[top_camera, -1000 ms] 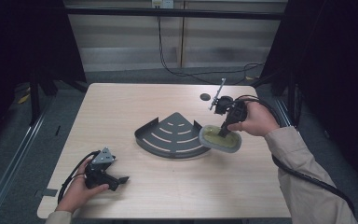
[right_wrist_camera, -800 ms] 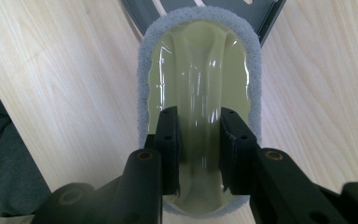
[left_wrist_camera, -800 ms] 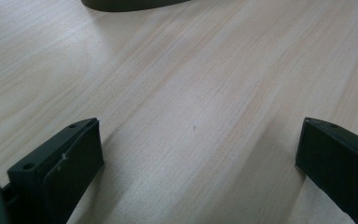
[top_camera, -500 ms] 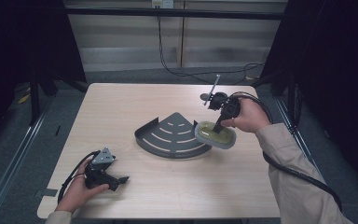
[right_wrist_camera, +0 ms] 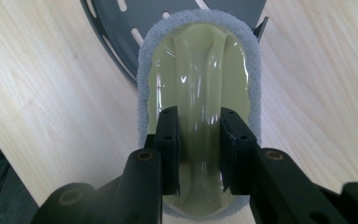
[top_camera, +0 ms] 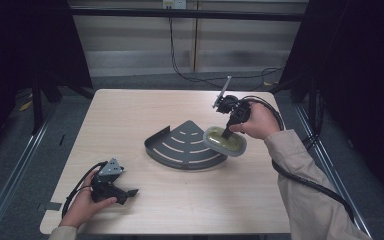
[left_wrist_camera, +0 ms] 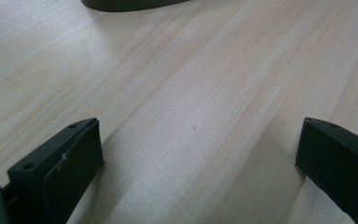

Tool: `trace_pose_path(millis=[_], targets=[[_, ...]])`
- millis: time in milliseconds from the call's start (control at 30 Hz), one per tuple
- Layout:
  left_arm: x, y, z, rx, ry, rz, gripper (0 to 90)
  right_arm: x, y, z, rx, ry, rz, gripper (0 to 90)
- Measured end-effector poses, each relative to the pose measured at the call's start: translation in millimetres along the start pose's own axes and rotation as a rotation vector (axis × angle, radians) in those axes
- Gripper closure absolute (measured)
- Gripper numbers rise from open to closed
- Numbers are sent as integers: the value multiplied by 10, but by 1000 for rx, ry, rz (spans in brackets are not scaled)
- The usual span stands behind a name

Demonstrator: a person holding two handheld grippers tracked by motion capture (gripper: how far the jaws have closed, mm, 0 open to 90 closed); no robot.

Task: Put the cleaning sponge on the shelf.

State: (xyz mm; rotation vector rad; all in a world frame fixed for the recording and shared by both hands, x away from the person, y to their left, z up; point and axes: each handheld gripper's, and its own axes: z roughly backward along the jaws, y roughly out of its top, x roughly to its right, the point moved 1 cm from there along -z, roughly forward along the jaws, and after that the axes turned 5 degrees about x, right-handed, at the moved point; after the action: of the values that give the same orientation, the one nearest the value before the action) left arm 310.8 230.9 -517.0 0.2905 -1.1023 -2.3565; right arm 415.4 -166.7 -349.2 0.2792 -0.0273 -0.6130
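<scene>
Scrubber with a glossy pale-green plastic handle and grey fleecy pad sits clamped in your right tongs, over the right edge of the dark slotted corner rack on the desk. It looks light, with a stiff, slick ridge and soft rim, so grip the raised central ridge, as you do. Your left tongs rest open on the desk, empty.
</scene>
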Motion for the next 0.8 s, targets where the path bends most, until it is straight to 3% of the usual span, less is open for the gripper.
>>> trace_pose_path(millis=[300,800], targets=[[0,0,0,0,0,0,1,41,67,-32,-8,-18,-57,713],[0,0,0,0,0,0,1,64,173,-65,33,-41,-142,713]])
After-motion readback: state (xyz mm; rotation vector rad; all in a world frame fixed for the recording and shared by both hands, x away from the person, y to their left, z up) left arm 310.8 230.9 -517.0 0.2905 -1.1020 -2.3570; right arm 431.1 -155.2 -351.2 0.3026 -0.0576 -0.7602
